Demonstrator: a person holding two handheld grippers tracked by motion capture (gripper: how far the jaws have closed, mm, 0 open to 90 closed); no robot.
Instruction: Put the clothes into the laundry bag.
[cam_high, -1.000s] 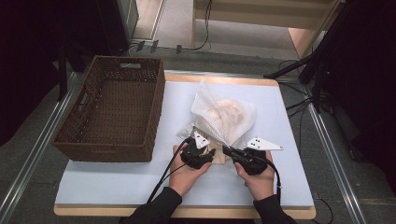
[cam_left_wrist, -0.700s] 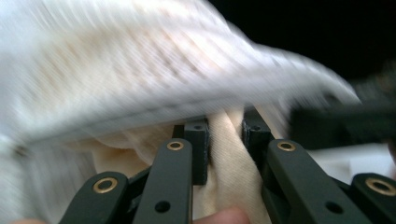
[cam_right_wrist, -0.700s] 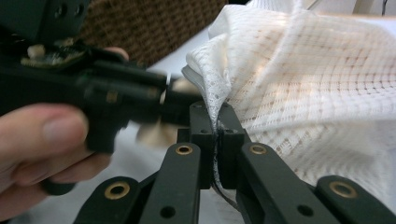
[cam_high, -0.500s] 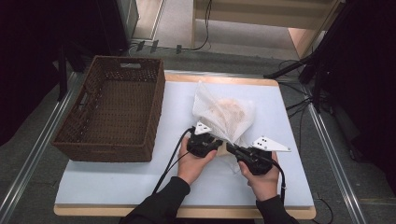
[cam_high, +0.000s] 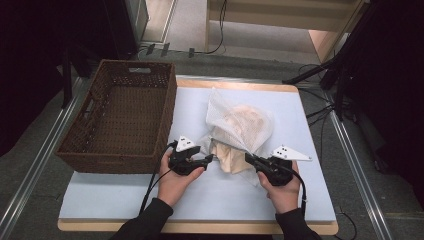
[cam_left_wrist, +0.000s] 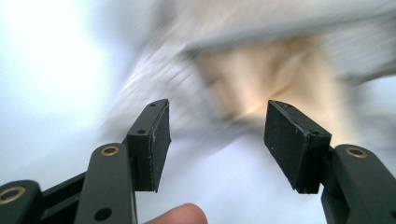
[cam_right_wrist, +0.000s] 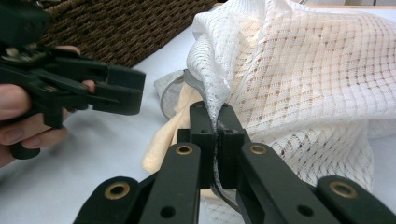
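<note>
Step in hand: I am working a cream cloth (cam_high: 226, 156) into, or out of, a white mesh bag (cam_high: 240, 125); I cannot tell which way it is going, so I am treating it as one hand-held gripper holding the bag while the other handles the cloth.
Mesh bag: it is lying at the centre of the worktop (cam_high: 125, 195) in the high view, right of the wicker basket (cam_high: 122, 120), with its mouth facing the lower edge of the frame.
Cloth: it is spilling out of the bag's mouth, low and centre in the high view, between the two tools.
Right hand-held gripper (cam_right_wrist: 216, 133): its jaws are pressed together on a fold of the mesh at the bag's rim, bottom centre of the right gripper view.
Left hand-held gripper (cam_left_wrist: 217, 140): its jaws have just been opening and are standing apart with nothing between them; the cloth is blurred just ahead, upper centre of the left gripper view.
Doing it well: I am keeping the right clamp steady and slightly raised so the mouth is staying open.
Next reach: I am aiming the left jaws at cloth alone, low on the worktop, so they are not catching mesh as well.
Risk: pinching both layers would be dragging the whole bag along.
</note>
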